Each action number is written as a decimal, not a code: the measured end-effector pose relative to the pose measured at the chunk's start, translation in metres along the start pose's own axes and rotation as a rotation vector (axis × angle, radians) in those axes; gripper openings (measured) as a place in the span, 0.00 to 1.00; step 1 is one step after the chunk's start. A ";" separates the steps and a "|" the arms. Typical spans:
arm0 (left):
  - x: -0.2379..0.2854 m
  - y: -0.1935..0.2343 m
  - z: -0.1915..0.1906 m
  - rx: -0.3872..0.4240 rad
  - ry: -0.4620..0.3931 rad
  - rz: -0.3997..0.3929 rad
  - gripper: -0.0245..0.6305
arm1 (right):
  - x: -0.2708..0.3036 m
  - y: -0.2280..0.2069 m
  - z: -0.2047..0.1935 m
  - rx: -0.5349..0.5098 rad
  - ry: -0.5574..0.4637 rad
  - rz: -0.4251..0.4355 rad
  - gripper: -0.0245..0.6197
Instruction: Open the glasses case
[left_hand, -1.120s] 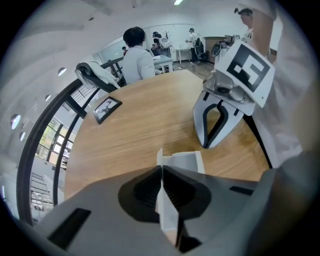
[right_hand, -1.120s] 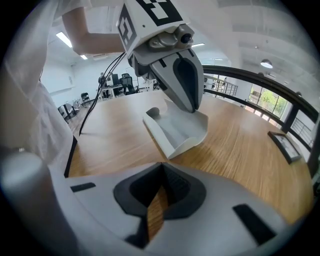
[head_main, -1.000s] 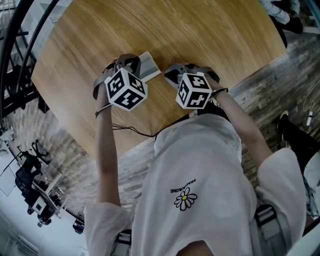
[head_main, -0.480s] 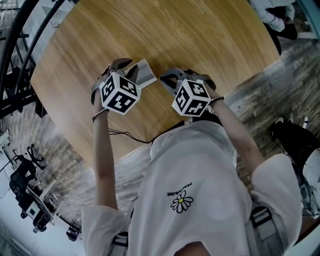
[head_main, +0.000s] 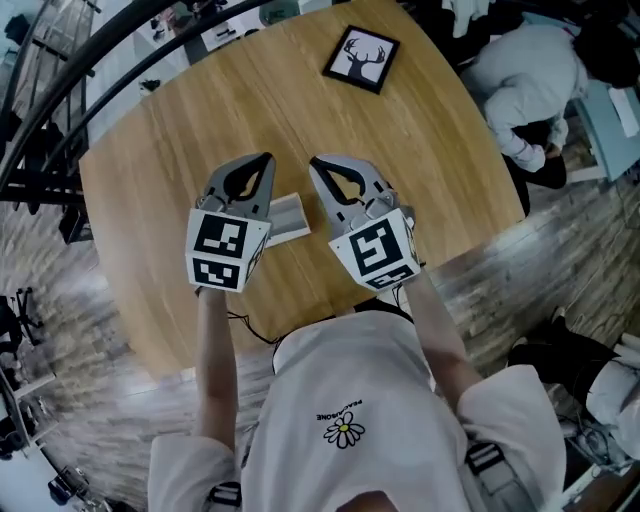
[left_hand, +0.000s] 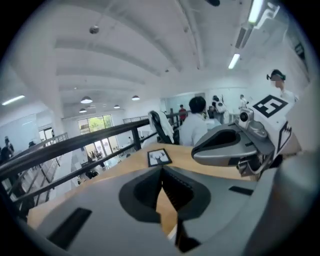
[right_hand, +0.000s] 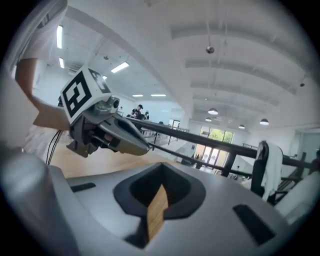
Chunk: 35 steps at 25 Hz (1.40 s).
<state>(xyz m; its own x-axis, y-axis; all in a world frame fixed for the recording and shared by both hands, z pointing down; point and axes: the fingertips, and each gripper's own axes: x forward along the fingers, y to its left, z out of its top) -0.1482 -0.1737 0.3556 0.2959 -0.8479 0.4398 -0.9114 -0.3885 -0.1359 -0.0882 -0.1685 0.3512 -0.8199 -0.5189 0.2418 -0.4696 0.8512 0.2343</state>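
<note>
The glasses case (head_main: 284, 218), pale grey and flat, lies on the round wooden table (head_main: 170, 150); the left gripper's marker cube partly covers it. I cannot tell whether its lid is up. My left gripper (head_main: 268, 158) hangs above the table over the case, clear of it. Its jaws have just been closing and now meet with nothing between them (left_hand: 161, 169). My right gripper (head_main: 318, 165) hovers beside it, also shut and empty (right_hand: 161, 165). Each gripper view shows the other gripper: the right gripper (left_hand: 196, 150) and the left gripper (right_hand: 146, 146).
A black-framed deer picture (head_main: 361, 58) lies at the table's far side. A person in white (head_main: 525, 75) bends over beyond the table's right edge. A dark railing (head_main: 60, 70) runs along the far left. A thin cable (head_main: 240, 325) hangs at the near edge.
Both grippers have risen from the table and off the case, now pointing more level. The case stays on the table. The head view has tipped up, showing the far side.
</note>
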 end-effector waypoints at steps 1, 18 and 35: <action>-0.008 0.000 0.010 -0.043 -0.045 0.026 0.06 | -0.006 -0.006 0.018 -0.033 -0.025 -0.016 0.05; -0.132 0.010 0.062 -0.319 -0.468 0.522 0.06 | -0.064 -0.006 0.132 -0.068 -0.367 -0.207 0.05; -0.152 0.019 0.050 -0.316 -0.433 0.597 0.06 | -0.061 0.006 0.135 -0.037 -0.370 -0.140 0.05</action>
<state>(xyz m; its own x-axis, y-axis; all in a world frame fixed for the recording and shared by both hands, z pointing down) -0.1963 -0.0704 0.2424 -0.2417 -0.9701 -0.0205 -0.9695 0.2406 0.0467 -0.0851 -0.1211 0.2103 -0.8147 -0.5605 -0.1490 -0.5785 0.7675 0.2760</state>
